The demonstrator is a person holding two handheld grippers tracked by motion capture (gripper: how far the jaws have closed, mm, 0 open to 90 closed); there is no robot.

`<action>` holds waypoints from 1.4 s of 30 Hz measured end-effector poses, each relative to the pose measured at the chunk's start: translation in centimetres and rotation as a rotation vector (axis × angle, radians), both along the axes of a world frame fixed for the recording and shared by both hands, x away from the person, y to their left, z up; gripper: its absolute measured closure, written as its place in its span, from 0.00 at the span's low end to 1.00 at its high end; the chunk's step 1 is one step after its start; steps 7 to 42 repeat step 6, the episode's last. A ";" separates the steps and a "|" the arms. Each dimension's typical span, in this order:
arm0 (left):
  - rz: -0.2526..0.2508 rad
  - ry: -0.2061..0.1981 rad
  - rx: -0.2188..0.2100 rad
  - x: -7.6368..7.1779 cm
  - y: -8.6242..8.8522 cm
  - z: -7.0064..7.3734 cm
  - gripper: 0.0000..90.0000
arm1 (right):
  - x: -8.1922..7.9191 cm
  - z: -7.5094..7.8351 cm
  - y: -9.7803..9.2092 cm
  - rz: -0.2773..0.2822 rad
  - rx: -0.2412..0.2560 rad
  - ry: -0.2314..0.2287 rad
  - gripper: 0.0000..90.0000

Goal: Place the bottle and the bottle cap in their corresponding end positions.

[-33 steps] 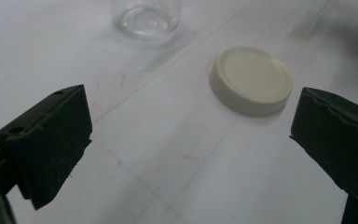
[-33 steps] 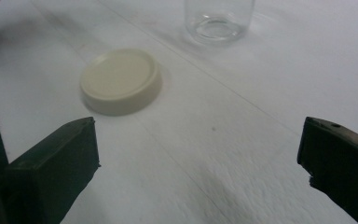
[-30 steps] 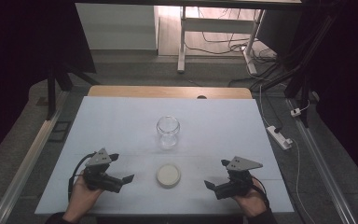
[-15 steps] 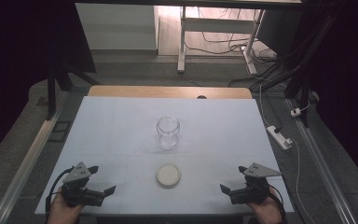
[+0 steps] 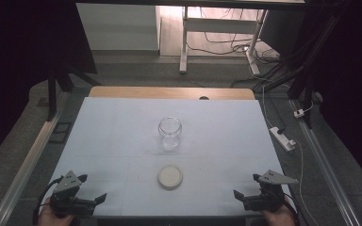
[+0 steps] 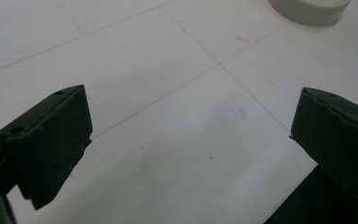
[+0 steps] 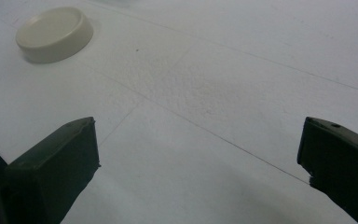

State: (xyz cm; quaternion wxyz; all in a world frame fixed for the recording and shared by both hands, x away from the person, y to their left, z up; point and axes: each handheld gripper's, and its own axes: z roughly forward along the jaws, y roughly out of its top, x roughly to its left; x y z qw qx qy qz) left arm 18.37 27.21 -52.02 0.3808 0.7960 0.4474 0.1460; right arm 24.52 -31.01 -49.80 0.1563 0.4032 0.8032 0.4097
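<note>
While both my grippers, left and right, rest with fingers released, lid and glass jar lie apart; a careless reach could topple the jar.

L gripper sits low at the near-left corner of the surface, jaws spread wide, held from below by the L hand. R gripper mirrors it at near-right, jaws also wide apart, R hand beneath.
</note>
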 end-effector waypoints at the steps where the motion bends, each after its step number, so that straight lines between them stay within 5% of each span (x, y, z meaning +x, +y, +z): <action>1: 0.000 0.002 -0.003 -0.1 0.1 0.0 0.00 | -0.1 0.0 -0.1 -0.004 0.000 -0.001 0.00; 42: 0.005 0.011 -0.020 0.0 0.3 0.0 0.00 | -0.1 0.0 -0.1 -0.006 -0.007 0.006 0.00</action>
